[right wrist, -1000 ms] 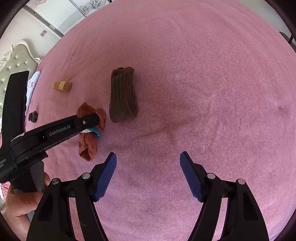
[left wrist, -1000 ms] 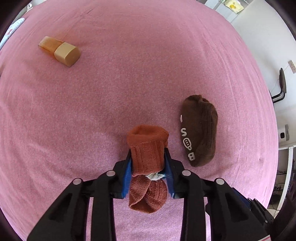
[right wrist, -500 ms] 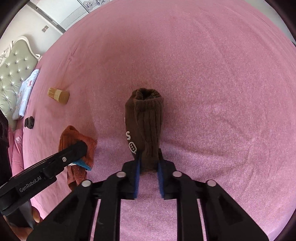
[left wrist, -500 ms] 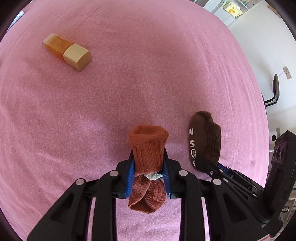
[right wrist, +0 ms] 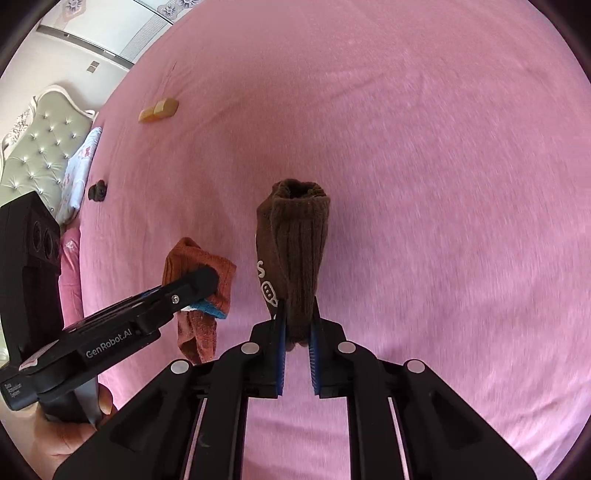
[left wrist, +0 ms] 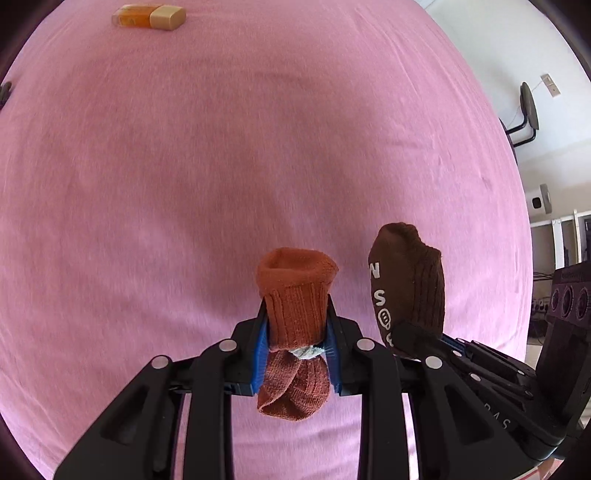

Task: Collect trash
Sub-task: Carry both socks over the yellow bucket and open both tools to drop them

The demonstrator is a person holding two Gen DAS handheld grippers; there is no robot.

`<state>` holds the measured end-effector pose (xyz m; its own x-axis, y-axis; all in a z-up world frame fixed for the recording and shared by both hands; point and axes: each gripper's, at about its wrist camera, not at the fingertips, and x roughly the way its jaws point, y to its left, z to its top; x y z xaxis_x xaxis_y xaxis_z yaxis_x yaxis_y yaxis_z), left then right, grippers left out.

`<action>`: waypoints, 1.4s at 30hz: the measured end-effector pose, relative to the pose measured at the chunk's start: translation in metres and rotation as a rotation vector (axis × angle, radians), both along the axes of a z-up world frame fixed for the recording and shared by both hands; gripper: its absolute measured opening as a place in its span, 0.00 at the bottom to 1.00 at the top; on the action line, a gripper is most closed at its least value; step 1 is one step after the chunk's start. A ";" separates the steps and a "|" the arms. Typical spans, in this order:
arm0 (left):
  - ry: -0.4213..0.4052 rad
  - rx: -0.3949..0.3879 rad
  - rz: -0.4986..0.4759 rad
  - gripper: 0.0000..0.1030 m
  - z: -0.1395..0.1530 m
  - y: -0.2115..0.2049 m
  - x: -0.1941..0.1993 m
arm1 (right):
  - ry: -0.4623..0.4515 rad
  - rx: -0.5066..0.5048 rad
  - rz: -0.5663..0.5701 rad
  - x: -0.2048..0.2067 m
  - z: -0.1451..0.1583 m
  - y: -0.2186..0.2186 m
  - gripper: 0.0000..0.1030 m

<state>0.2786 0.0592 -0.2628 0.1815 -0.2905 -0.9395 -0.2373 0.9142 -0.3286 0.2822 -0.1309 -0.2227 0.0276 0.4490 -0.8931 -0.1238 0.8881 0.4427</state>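
My left gripper [left wrist: 296, 332] is shut on an orange-brown sock [left wrist: 295, 295] and holds it above the pink bed sheet [left wrist: 221, 166]; the sock's foot hangs below the jaws. My right gripper [right wrist: 296, 317] is shut on a dark brown sock [right wrist: 295, 240] with white lettering, also lifted off the sheet. In the left wrist view the brown sock [left wrist: 410, 284] stands just right of the orange one, held by the right gripper. In the right wrist view the orange sock [right wrist: 199, 291] and left gripper show at the left.
A small amber bottle with a tan cap [left wrist: 149, 17] lies far off on the sheet, also in the right wrist view [right wrist: 159, 110]. A small dark object [right wrist: 97, 191] lies near the pillow and padded headboard [right wrist: 33, 147]. A chair [left wrist: 526, 110] stands beyond the bed's right edge.
Both grippers have lifted with their socks away from the sheet. The right gripper, open a second ago, closed on the brown sock and raised it beside the orange one.
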 end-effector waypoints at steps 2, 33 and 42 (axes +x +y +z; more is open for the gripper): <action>0.024 -0.018 -0.016 0.25 0.003 -0.007 -0.025 | 0.023 -0.009 -0.007 -0.032 0.005 -0.010 0.10; 0.060 -0.064 -0.551 0.25 0.095 -0.196 -0.318 | 0.045 0.057 -0.479 -0.393 0.091 -0.184 0.10; 0.076 -0.052 -0.770 0.25 0.099 -0.307 -0.368 | 0.055 0.098 -0.666 -0.467 0.093 -0.272 0.10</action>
<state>-0.0898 -0.2479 -0.1640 -0.1542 -0.3530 -0.9228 0.4355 0.8141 -0.3842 -0.1850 -0.4029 -0.1293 0.2824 0.4304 -0.8573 0.4614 0.7226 0.5148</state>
